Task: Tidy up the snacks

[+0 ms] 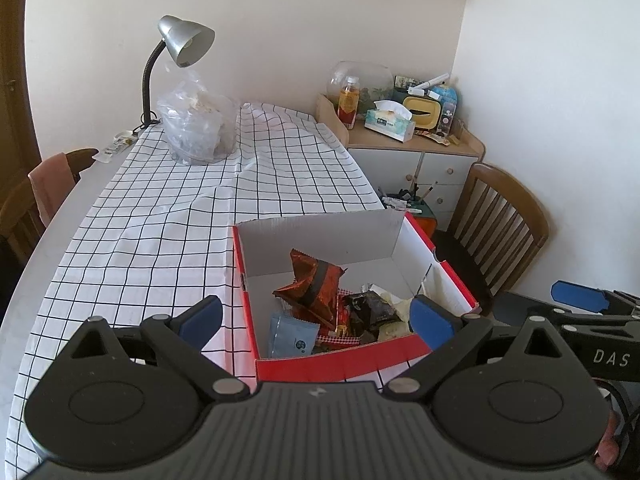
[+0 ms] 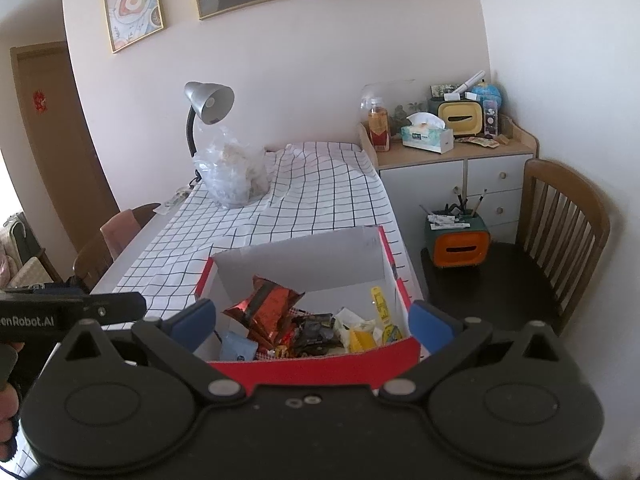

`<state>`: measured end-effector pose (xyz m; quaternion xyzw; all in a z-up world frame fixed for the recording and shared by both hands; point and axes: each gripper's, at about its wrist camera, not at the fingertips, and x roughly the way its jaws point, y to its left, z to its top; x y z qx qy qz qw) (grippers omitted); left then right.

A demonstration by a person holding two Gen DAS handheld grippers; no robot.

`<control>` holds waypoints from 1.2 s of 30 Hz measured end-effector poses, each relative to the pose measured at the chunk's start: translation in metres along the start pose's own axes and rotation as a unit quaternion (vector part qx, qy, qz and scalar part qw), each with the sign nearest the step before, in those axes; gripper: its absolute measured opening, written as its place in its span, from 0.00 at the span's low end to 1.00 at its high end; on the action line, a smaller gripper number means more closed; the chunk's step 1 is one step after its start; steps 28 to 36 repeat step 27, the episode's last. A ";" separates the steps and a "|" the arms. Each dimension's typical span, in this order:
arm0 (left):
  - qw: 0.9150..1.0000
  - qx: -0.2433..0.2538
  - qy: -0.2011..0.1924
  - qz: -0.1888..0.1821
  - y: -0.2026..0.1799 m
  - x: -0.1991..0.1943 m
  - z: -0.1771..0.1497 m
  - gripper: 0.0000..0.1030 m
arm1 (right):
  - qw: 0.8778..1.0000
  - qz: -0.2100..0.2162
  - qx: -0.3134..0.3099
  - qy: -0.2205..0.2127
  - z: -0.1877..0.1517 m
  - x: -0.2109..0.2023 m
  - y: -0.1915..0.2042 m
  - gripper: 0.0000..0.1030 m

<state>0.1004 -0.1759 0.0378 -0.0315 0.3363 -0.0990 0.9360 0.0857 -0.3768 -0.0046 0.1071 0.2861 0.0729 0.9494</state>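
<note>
Red box [image 1: 340,364] of snacks [image 1: 308,284] at surface's near right edge.
Both grippers, left [image 1: 316,314] & right [image 2: 312,322], jaws wide open, empty.

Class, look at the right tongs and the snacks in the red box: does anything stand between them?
Only the box's near red wall stands before the right tongs. The box is open on top, so the snacks look reachable from above.
</note>
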 end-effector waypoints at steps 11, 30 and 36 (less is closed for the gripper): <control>1.000 0.008 -0.010 -0.002 -0.006 -0.006 0.002 0.98 | 1.000 0.006 -0.007 -0.006 0.008 -0.001 0.004 1.00; 1.000 -0.005 0.010 -0.005 0.003 -0.003 -0.005 0.98 | 1.000 0.013 -0.011 0.012 0.006 0.007 0.010 1.00; 1.000 -0.005 0.010 -0.005 0.003 -0.003 -0.005 0.98 | 1.000 0.013 -0.011 0.012 0.006 0.007 0.010 1.00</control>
